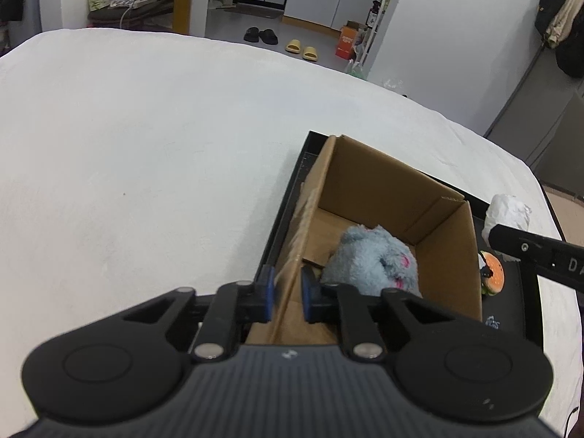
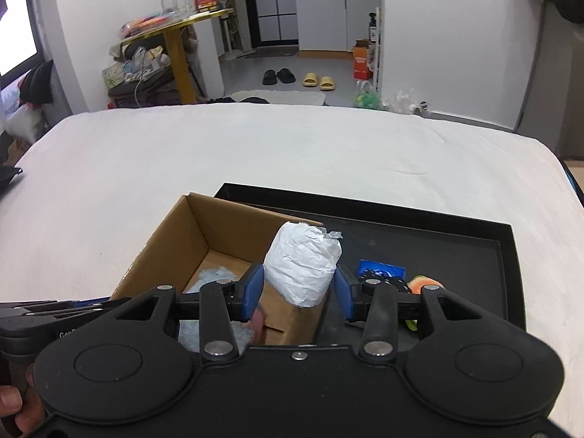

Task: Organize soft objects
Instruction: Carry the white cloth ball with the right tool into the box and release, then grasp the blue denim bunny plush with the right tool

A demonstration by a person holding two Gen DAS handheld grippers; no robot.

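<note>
Left wrist view: my left claw (image 1: 286, 294) straddles the near left wall of the box (image 1: 368, 179), one pad outside and one inside. The gap is narrow but the pads do not look pressed tight, so I read it as bracing the wall loosely, not clamped. The box stands in a black tray (image 1: 288, 197) on the bed (image 1: 146, 146). A blue plush (image 1: 376, 259) already lies on the box floor, against the near side. A burger toy (image 1: 492, 272) rests on the tray just beyond the box's right wall, and the right claw's finger crosses in above it.

Right wrist view: my right claw (image 2: 298, 292) is wide, with the white roll (image 2: 303, 262) between its pads. I cannot tell whether either pad touches it. The roll sits over the box's right wall, half above the tray. It looks light, crinkly and easily crushed, so I judge a gentle squeeze across its middle is best; a hard pinch would dent it. A blue packet (image 2: 381, 270) lies on the tray beside the right pad.
</note>
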